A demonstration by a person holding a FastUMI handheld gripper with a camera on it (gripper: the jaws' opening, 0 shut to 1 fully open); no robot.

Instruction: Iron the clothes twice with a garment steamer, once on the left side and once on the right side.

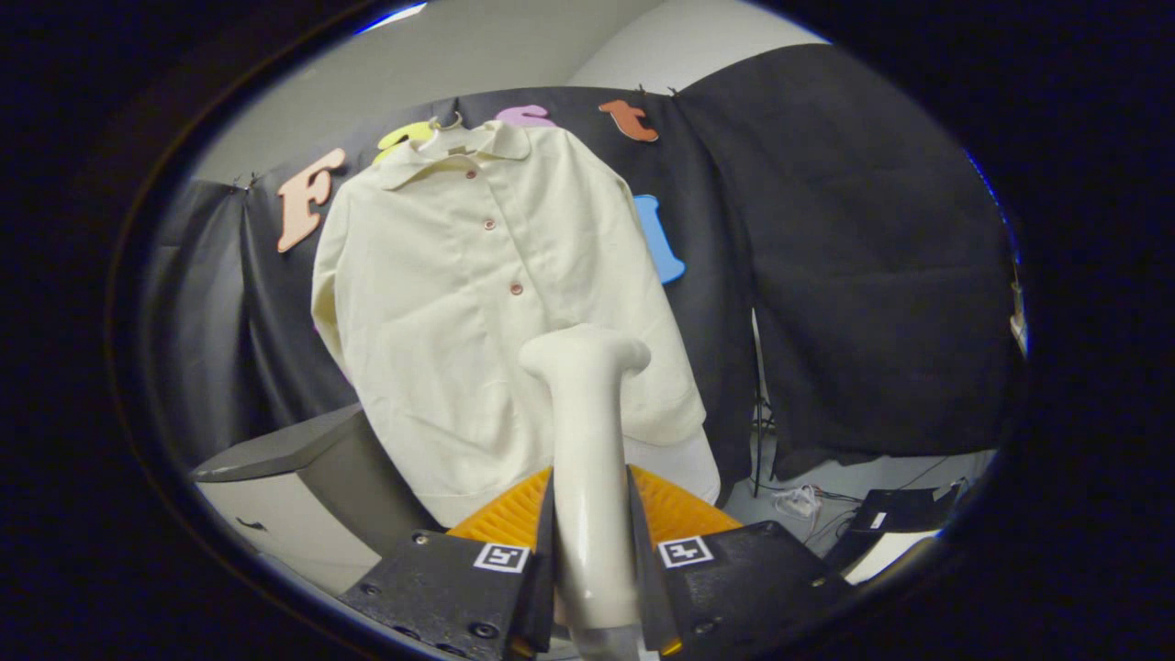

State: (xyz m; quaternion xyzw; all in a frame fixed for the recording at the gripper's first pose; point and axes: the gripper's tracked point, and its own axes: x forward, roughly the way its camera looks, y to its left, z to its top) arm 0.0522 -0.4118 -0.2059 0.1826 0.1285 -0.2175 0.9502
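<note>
The tongs (592,551) are closed to a narrow gap, both fingers (542,551) pressing the sides of the smooth cream-white plastic garment steamer (587,441), whose handle stands upright between them. Its flared head rises beyond the fingertips and sits in front of the lower part of the pale cream, long-sleeved button-front shirt (477,294); whether head and cloth touch cannot be told. The shirt hangs on a hanger against the black cloth wall (844,257) (four small reddish buttons run down its front). Each finger carries a square black-and-white marker (501,556); no readable brand or writing shows. A grey-topped white cabinet (294,487) stands below the shirt's sleeve.
</note>
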